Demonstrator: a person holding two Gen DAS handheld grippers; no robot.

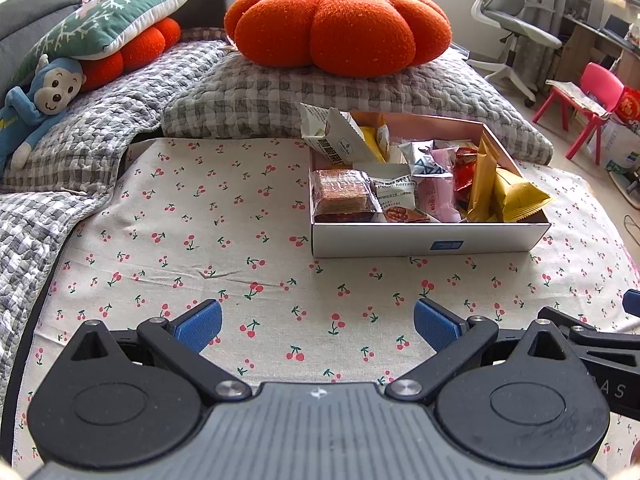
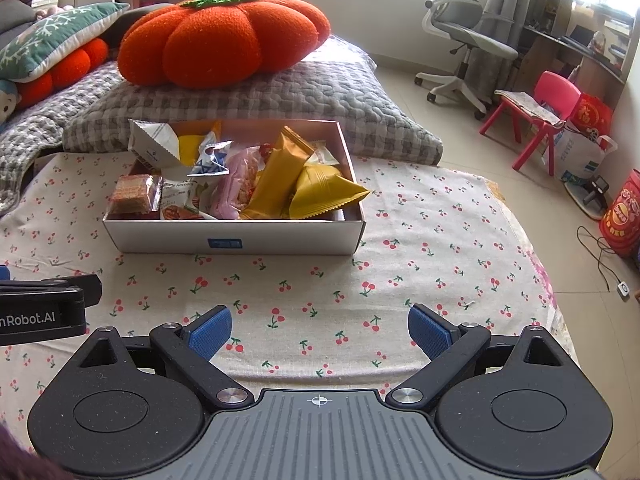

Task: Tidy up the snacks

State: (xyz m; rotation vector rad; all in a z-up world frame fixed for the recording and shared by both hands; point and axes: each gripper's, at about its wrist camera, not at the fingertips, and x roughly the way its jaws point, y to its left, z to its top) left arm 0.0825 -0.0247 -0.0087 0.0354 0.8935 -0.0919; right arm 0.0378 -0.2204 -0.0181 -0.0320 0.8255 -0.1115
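A white cardboard box (image 1: 428, 240) (image 2: 236, 238) sits on a cherry-print cloth (image 1: 240, 240) (image 2: 420, 248). It holds several wrapped snacks: a brown wafer pack (image 1: 340, 194) (image 2: 134, 194), yellow packets (image 1: 516, 198) (image 2: 324, 192), a pink one (image 1: 436, 196) (image 2: 236, 188), a white torn pouch (image 1: 332, 136) (image 2: 154, 140). My left gripper (image 1: 318, 326) is open and empty, hovering over the cloth in front of the box. My right gripper (image 2: 320, 330) is open and empty, also in front of the box. The left gripper's side shows at the left edge of the right wrist view.
An orange pumpkin cushion (image 1: 340, 24) (image 2: 220, 36) lies on a grey checked pillow (image 1: 320, 96) (image 2: 260, 100) behind the box. A blue monkey toy (image 1: 36, 104) sits far left. An office chair (image 2: 464, 28) and red child's chair (image 2: 540, 112) stand on the floor to the right.
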